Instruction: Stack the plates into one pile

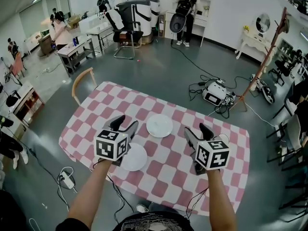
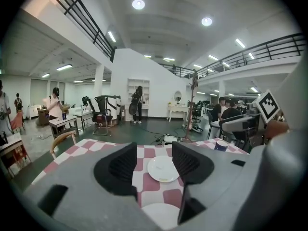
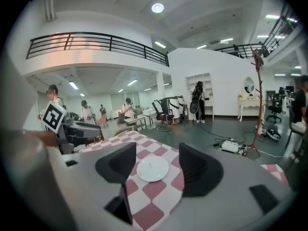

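Nearest, the left tongs (image 1: 124,124), spread and empty, hover left of centre over the near round white plate (image 1: 135,159), hiding its left edge. The far round white plate (image 1: 159,125) lies on the pink-checked tabletop (image 1: 168,177) between both tongs; the right tongs (image 1: 197,130) are spread, empty too.

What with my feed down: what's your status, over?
Left gripper, right gripper open, empty. Two plates apart, unstacked: far plate, near plate. Nothing between them.
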